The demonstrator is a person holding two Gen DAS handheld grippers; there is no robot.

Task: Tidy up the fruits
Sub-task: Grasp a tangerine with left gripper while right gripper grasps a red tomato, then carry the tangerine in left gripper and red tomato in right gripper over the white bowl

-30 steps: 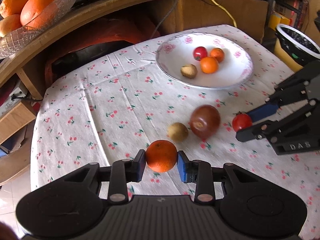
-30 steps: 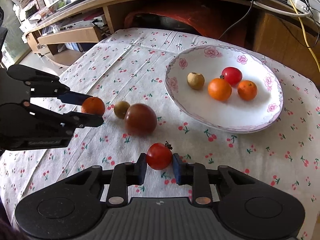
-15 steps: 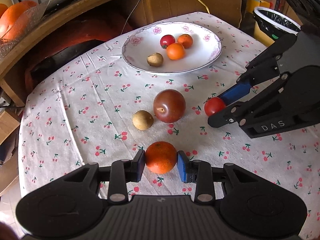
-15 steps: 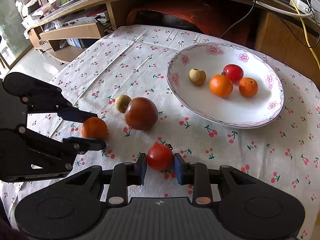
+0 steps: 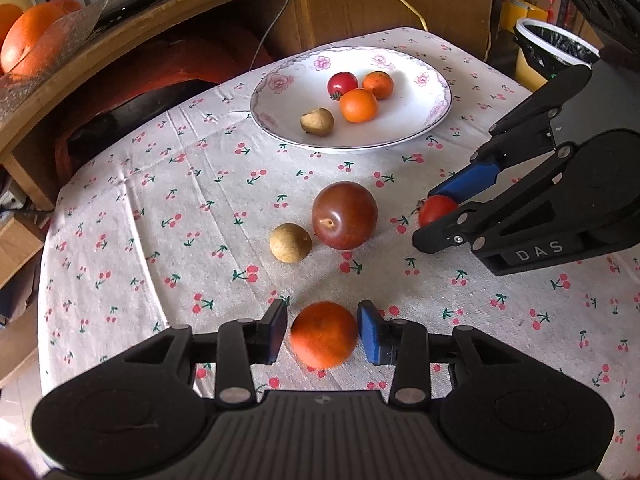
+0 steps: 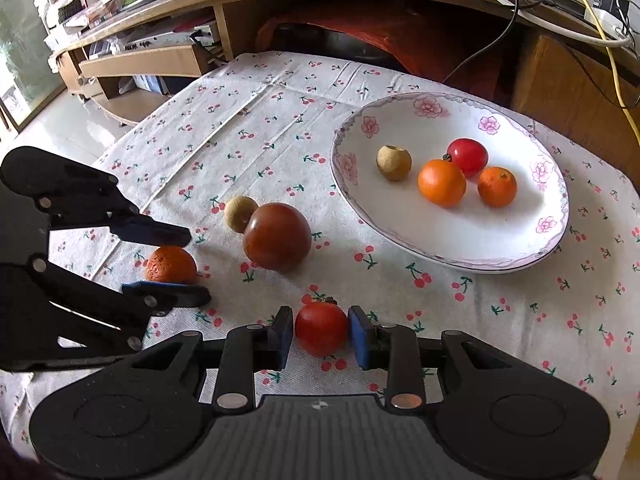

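fingers (image 5: 276, 332) of the left gripper (image 5: 323, 332) stood a little apart, flanking a small orange (image 5: 324, 334) that sat on the cherry-print surface (image 5: 140, 208), with slim gaps showing at both pads. fingers (image 6: 282, 334) of the right gripper (image 6: 321, 334) bracketed a red tomato (image 6: 321, 333) the same way, slightly parted, a thin gap on the left pad; whether the right pad touched could not be told. just ahead of the left fingers lay a tan longan (image 5: 290, 242) and a large dark red plum (image 5: 344, 215), touching or nearly so, between the fingers and the flowered plate (image 5: 436, 92) farther on. that plate held another longan (image 5: 317, 121), two oranges (image 5: 359, 105) and a red tomato (image 5: 342, 84). beyond the plate ran a curved wooden shelf (image 5: 80, 64) with cables (image 5: 280, 0) draped over it, and a lined bin (image 5: 556, 50) stood far right of the left fingers.
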